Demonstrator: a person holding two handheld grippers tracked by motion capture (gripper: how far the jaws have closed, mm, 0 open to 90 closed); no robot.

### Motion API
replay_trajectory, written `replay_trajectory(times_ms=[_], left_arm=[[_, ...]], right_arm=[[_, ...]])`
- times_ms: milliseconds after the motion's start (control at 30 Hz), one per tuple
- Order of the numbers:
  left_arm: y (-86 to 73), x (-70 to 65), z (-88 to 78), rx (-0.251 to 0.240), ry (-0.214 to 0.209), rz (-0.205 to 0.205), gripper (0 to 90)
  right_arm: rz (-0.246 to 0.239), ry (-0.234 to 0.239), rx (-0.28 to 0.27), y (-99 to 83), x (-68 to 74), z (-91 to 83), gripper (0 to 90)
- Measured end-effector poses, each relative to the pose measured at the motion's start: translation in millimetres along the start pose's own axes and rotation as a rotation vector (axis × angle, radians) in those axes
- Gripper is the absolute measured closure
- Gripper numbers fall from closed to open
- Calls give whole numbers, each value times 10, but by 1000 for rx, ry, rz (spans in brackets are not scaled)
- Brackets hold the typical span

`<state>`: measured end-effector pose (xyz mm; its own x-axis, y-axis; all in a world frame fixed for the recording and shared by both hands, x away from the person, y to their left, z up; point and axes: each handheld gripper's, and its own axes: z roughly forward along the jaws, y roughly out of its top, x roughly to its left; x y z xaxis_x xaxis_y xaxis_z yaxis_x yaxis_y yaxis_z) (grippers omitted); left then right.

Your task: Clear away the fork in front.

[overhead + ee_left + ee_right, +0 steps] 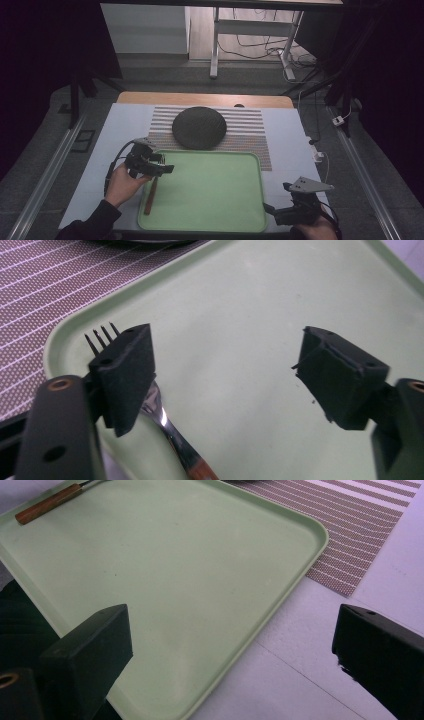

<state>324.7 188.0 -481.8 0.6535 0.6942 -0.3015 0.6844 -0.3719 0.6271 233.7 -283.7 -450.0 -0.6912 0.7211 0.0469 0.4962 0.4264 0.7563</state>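
The left claw [220, 370] has its jaws wide apart, and nothing sits between them. It hangs over the left side of a green tray [260, 300]. A fork [170, 432] lies flat on the tray, right under the claw's left jaw. The jaw hides the middle of the fork. The thin prongs poke out past the top of the jaw, near the tray's rounded corner. The shiny neck and the start of the brown wooden handle show below the jaw.

From the high view, the left claw [167, 169] is over the tray's [210, 220] left edge, and the fork's [149, 200] wooden handle points back toward the person.

The right claw [230, 645] is wide too and holds nothing. It waits near the right front corner of the tray [280, 595], partly over the white desk [300, 670].

Behind the tray lies a striped mat [250, 127] with brown and white lines. A round dark pad [199, 127] rests on that mat, just past the tray's far edge. Nothing else is on the tray.
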Motion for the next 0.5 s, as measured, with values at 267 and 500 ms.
replay_trajectory(times_ms=[267,500], left_arm=[[-167,-115,-268,-68,-44,21,98],[-366,-128,-478,-122,-72,8,41]], right_arm=[[0,2,1,-2,-6,1,29],[1,0,2,0,-3,5,29]])
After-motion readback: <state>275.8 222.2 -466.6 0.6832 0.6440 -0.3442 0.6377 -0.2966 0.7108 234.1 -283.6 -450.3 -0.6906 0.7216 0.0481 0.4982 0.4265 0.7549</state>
